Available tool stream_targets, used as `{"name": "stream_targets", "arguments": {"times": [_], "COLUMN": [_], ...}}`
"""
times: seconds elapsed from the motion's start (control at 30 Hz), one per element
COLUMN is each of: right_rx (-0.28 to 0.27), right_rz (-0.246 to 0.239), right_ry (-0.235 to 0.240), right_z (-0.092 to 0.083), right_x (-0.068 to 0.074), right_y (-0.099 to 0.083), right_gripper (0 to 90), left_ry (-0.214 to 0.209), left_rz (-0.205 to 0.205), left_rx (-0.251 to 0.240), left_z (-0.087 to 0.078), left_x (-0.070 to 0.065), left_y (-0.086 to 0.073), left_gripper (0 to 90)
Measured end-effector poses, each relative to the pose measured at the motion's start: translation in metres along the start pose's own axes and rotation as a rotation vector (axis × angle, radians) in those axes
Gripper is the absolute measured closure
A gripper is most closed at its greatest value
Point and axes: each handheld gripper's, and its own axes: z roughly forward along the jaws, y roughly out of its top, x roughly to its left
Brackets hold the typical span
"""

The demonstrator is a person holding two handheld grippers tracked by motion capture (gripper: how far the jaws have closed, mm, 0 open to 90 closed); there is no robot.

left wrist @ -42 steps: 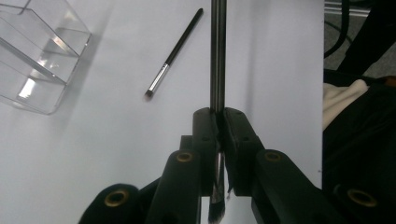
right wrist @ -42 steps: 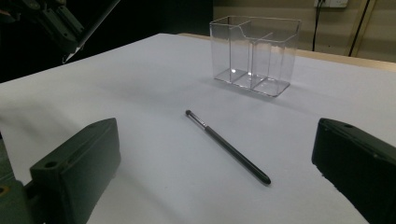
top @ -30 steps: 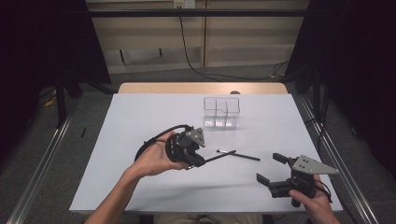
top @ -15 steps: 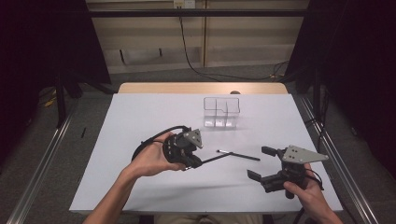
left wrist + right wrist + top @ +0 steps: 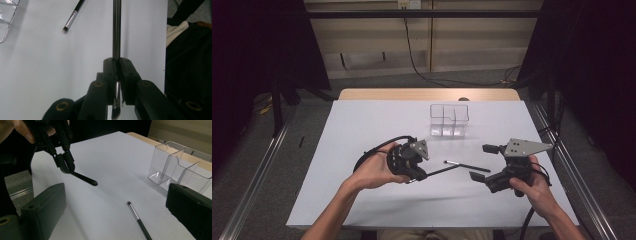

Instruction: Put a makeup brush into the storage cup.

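Observation:
My left gripper (image 5: 421, 173) is shut on a black makeup brush (image 5: 443, 171) and holds it just above the white table (image 5: 362, 125). In the left gripper view the jaws (image 5: 117, 61) clamp that brush (image 5: 116, 30) near its bristles, with the handle pointing away. A second thin brush (image 5: 468, 166) lies flat on the table between the two grippers. My right gripper (image 5: 482, 162) is open, with its jaws either side of that brush's right end. The right gripper view shows its own jaws (image 5: 115, 192) wide apart, the lying brush (image 5: 138, 219) and the left gripper (image 5: 64, 162).
A clear acrylic organizer (image 5: 449, 120) with compartments stands at the middle back of the table; it appears again (image 5: 175, 167) in the right gripper view. A wooden strip (image 5: 427, 94) runs along the table's far edge. Metal rails flank both sides.
My right gripper has moved left and forward from the table's right front corner toward the lying brush. The left gripper and its brush have hardly moved.

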Motion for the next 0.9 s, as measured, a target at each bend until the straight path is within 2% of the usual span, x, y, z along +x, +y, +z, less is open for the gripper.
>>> {"name": "stream_targets", "arguments": {"times": [0.13,0.2,0.4,0.47,0.53,0.57,0.67,0.83,0.9], "right_rx": [0.030,0.077,0.152,0.185,0.232,0.257,0.330,0.391,0.411], "right_rz": [-0.024,-0.037,-0.086,-0.098,-0.106,-0.110,-0.126,-0.144,-0.148], "right_ry": [0.012,0.045,0.098,0.115,0.142,0.145,0.152,0.179,0.209], "right_z": [0.005,0.008,0.018,0.023,0.028,0.031,0.040,0.051,0.054], "right_x": [0.000,0.000,0.000,0.000,0.001,0.001,0.003,0.005,0.005], "right_y": [0.004,0.009,0.026,0.029,0.031,0.031,0.033,0.037,0.038], "right_gripper": [2.4,3.4,5.9,6.6,6.9,7.7,8.6,10.0,11.1], "left_ry": [-0.006,-0.005,-0.001,0.000,0.004,0.003,0.004,0.007,0.003], "left_rz": [0.010,0.004,0.020,0.009,0.007,0.020,0.016,0.022,0.016], "left_rx": [0.006,0.008,0.033,0.024,0.031,0.042,0.041,0.065,0.068], "left_z": [0.000,0.001,0.003,0.004,0.004,0.003,0.003,0.006,0.007], "left_x": [-0.001,-0.001,0.001,0.000,0.000,0.001,0.001,0.001,0.001], "left_y": [0.001,0.001,0.001,0.001,0.000,-0.001,-0.002,-0.002,-0.002], "left_gripper": [83.9,83.9,83.9,83.9,83.9,83.9,83.9,83.8,83.8]}}
